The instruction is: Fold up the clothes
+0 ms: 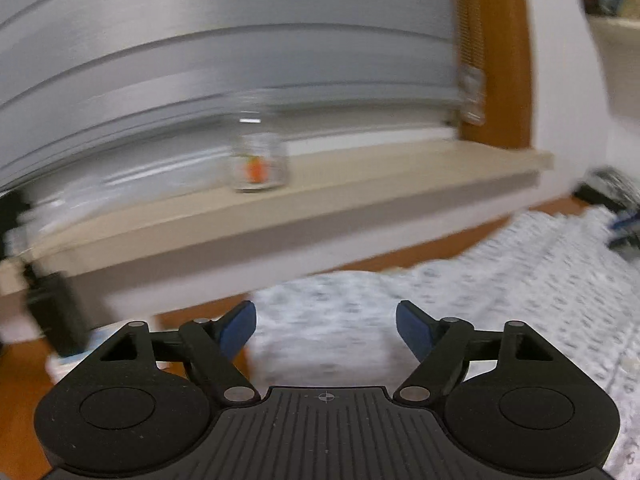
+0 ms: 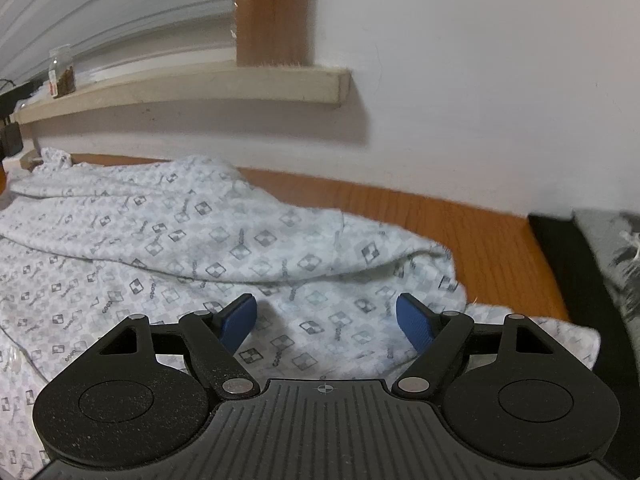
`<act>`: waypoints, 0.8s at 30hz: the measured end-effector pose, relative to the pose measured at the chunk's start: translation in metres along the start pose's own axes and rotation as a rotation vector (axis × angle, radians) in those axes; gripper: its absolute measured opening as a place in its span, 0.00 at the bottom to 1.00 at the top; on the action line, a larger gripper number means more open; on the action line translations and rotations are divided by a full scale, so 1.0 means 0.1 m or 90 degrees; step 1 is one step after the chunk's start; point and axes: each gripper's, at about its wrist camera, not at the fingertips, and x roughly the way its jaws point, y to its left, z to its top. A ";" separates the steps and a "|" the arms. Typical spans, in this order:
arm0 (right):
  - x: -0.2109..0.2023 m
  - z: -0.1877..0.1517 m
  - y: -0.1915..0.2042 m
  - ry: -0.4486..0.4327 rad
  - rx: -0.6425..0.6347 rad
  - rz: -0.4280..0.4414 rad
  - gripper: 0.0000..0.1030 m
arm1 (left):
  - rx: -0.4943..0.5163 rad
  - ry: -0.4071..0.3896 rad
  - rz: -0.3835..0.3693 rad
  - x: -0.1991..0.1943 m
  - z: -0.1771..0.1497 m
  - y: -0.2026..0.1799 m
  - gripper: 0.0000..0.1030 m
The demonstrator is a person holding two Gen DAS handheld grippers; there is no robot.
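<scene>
Jar: on your left a small clear glass jar [image 2: 62, 72] stands upright on the pale window ledge [image 2: 240, 84]; the sharp right view shows dark brown contents in its lower half. The left view is motion-blurred and shows only an orange patch on it.
Garment: the white garment [image 2: 168, 224], printed with grey checkered diamonds, lies rumpled across the orange-brown wooden tabletop [image 2: 472, 232]. One soft fold runs across it (the cloth looks thin and creased).
Dark item: at your far right a black and grey thing [image 2: 600, 264] sits at the table's edge; you cannot tell what it is.
Left gripper [image 1: 326, 326]: the blue ribbed pads stand wide apart with nothing pinched; the garment lies below and ahead of them.
Right gripper [image 2: 326, 322]: the blue pads stand apart above the garment's near fold, clamping nothing; whether they touch the cloth cannot be told.
</scene>
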 end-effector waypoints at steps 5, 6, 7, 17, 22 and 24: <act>-0.04 0.05 0.32 0.013 -0.117 0.016 0.50 | 0.030 0.002 -0.048 0.30 0.00 -0.42 0.87; -0.03 0.07 0.39 0.014 -0.141 0.016 0.50 | 0.032 0.007 -0.054 0.36 -0.02 -0.48 0.87; -0.02 0.08 0.47 0.015 -0.165 0.015 0.50 | 0.032 0.013 -0.058 0.42 -0.05 -0.50 0.87; 0.26 0.27 0.77 0.061 -0.338 -0.060 0.18 | 0.010 0.068 -0.037 0.64 -0.09 -0.50 0.87; -0.24 0.56 0.76 -0.021 -0.362 -0.088 0.02 | 0.004 0.072 -0.025 0.64 -0.08 -0.48 0.87; -0.50 0.64 0.69 -0.041 -0.347 -0.085 0.02 | -0.002 0.071 -0.024 0.63 -0.08 -0.46 0.87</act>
